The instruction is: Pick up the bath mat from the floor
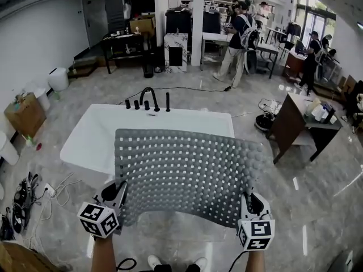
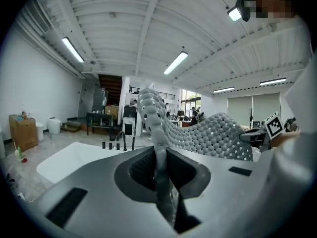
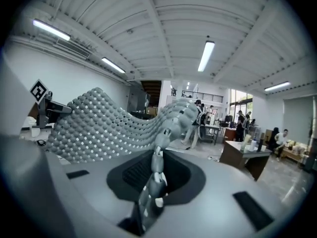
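A grey bath mat (image 1: 187, 171) with a bumpy, holed surface is held up in the air, spread between both grippers over a white bathtub (image 1: 96, 132). My left gripper (image 1: 118, 196) is shut on the mat's near left corner. My right gripper (image 1: 248, 202) is shut on the near right corner. In the left gripper view the mat's edge (image 2: 156, 133) runs up from between the jaws and sags away to the right. The right gripper view shows the mat (image 3: 114, 125) rising from the jaws and spreading left toward the other gripper's marker cube (image 3: 38, 91).
Black taps (image 1: 148, 101) stand at the tub's far rim. A brown desk (image 1: 303, 123) is to the right, a cardboard box (image 1: 24, 115) and cables (image 1: 34, 194) to the left. People (image 1: 241, 35) stand by tables at the back. The floor is glossy marble.
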A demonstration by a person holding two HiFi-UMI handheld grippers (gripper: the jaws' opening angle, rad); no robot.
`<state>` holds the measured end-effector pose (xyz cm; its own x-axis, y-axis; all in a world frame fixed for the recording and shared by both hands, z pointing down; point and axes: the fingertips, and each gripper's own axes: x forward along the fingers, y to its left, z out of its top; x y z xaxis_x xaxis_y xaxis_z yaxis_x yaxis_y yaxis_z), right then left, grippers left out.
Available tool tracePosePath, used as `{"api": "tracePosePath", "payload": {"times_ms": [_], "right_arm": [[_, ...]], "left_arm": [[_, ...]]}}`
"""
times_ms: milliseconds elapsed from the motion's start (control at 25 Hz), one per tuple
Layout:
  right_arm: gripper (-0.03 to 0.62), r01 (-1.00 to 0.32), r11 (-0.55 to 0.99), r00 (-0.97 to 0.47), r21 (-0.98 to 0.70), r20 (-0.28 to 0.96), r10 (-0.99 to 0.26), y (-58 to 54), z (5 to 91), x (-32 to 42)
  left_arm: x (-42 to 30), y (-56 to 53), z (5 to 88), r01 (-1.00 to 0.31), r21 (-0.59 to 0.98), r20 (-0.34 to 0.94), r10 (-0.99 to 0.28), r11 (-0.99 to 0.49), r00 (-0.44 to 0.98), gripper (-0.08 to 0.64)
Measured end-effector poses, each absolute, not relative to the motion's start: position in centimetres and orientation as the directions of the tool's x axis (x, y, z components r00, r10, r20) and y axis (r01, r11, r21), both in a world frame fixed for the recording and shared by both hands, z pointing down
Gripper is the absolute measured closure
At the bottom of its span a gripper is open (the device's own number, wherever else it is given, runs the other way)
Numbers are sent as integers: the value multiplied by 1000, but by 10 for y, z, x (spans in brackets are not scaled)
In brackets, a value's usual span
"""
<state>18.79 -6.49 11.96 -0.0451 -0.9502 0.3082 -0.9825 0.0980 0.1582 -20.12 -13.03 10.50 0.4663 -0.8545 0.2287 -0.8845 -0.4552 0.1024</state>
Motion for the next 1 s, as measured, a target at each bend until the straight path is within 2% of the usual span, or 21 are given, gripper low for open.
{"api": "tracePosePath", "payload": {"times_ms": [480, 1000], "right_arm": [[525, -981, 64, -23, 185, 215, -976, -55, 69, 191], [525, -979, 62, -21, 194, 210, -978, -51, 67, 173]], "left_arm": [[-200, -110, 63, -887, 68, 141, -875, -457, 462, 512], [-208, -109, 61, -882, 38, 128, -873, -470, 471, 512]]}}
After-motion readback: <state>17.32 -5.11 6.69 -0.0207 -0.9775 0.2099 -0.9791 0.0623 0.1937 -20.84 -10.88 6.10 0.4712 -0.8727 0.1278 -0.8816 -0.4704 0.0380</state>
